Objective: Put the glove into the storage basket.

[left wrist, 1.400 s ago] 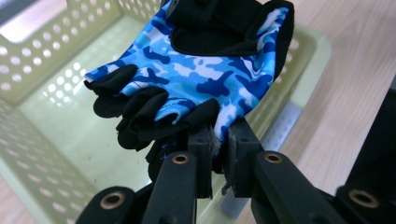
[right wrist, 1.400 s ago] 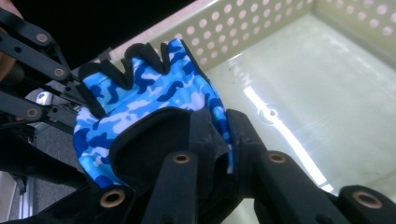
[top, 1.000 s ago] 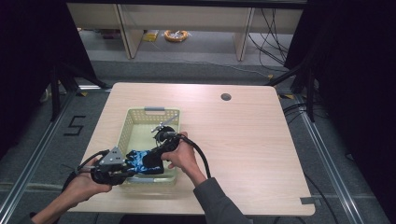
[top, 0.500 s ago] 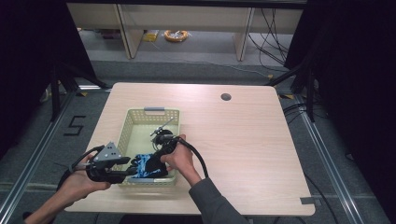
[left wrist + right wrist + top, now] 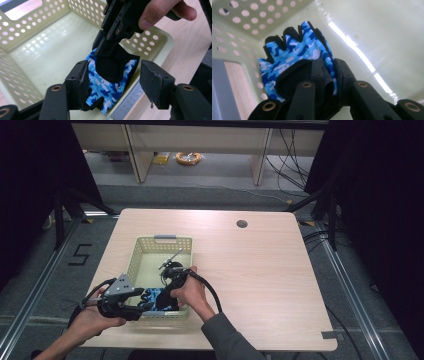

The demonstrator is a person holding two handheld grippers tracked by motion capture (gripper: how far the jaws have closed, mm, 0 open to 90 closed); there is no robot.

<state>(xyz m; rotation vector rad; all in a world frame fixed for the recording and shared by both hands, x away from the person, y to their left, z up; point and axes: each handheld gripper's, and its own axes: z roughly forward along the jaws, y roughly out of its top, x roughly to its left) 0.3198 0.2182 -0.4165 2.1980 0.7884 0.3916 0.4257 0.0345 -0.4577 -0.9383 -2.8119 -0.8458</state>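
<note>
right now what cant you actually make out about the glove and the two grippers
- Glove, high view: small and mostly covered by the right hand and the right gripper, so its shape is unclear.
- Glove cuff, right gripper view: hidden behind the shut jaws.
- Left gripper, left gripper view: whether its open jaw pad touches the glove cannot be told.
- Basket, left gripper view: near corner cut off by the frame edge.

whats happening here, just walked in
A person works two handheld grippers over a pale yellow perforated basket on a wooden table. The right gripper is shut on a blue camouflage fingerless glove, holding it at the basket's near end. The left gripper is open, its jaws standing either side of the glove.
</note>
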